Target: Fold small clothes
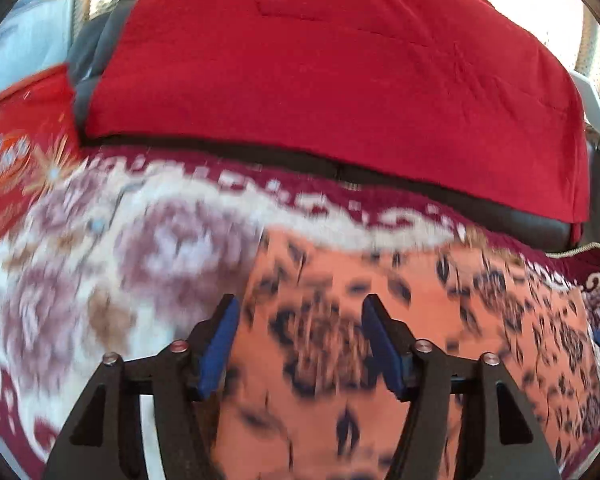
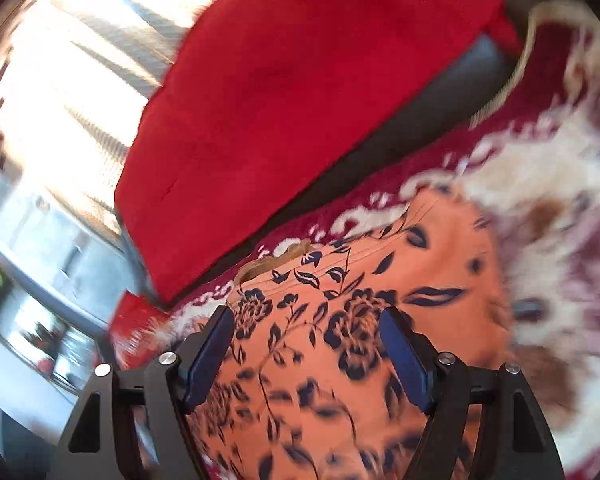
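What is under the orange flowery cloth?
The orange cloth with dark blue flowers lies on a plush maroon and cream patterned blanket, which shows all around its edges. Whatever sits directly beneath the cloth's middle is covered, so it cannot be seen.

An orange garment [image 2: 364, 280] is showing dark navy flowers and leaves; the rug [image 1: 100, 248] is looking maroon and cream, perhaps floral; a plain red cloth [image 1: 320, 72].

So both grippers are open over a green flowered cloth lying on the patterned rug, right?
Not quite: the flowered cloth is orange with dark blue flowers, not green, as the right wrist view shows clearly. Both the left gripper and right gripper are open over it, on the patterned rug.
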Demonstrator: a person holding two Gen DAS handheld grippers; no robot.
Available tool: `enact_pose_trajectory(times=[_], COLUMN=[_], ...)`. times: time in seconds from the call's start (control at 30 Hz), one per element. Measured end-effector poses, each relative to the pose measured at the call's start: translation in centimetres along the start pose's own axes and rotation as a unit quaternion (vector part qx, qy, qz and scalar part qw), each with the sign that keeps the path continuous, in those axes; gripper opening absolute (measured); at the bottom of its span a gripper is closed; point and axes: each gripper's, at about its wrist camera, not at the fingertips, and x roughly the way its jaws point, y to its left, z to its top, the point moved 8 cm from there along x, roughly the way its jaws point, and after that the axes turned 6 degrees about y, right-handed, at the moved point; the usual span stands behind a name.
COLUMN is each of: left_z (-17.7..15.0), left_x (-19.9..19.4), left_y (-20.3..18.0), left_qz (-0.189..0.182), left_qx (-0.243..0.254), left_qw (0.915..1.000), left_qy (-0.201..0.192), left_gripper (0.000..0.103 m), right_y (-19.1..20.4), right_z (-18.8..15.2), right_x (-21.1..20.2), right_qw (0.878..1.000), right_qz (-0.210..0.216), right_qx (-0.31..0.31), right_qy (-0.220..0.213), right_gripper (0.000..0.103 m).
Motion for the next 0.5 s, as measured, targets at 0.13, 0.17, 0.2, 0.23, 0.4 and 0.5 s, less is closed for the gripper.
enact_pose_trajectory(times=[0.13,0.17,0.2,0.23,0.4,0.5], left_z=[-3.8,-4.5,-4.9,-5.3,-8.0,-8.3], left_x=[1.8,1.5,0.9,0.5,0.0,-1.5], left_y=[2.3,3.1,3.7,4.0,4.4,4.2], left_qz=[0.042,0.036,0.026,0.026,0.022,0.025], left_qx=[-0.004,-0.022,-0.04,-0.048,-0.047,-0.056], left_qw=[0.9975,0.9973,0.9974,0.9973,0.9979,0.9973], left_qy=[0.057,0.06,0.053,0.048,0.039,0.04], left_gripper=[0.069,0.069,0.069,0.069,0.069,0.069], right_y=[-5.3,-4.9,-4.1,-3.0,-0.9,-3.6], right_z=[2.2,2.3,2.0,1.4,-4.7,-7.0], right_x=[1.5,1.0,0.1,-0.9,-2.7,-3.2], right_qw=[0.991,0.991,0.993,0.995,0.997,0.996], right_qz=[-0.008,-0.008,-0.016,-0.026,-0.071,-0.088], right_qx=[0.128,0.128,0.113,0.086,-0.019,0.018], right_qy=[-0.023,-0.028,-0.033,-0.037,-0.002,0.013], right_gripper=[0.07,0.07,0.071,0.074,0.085,0.085])
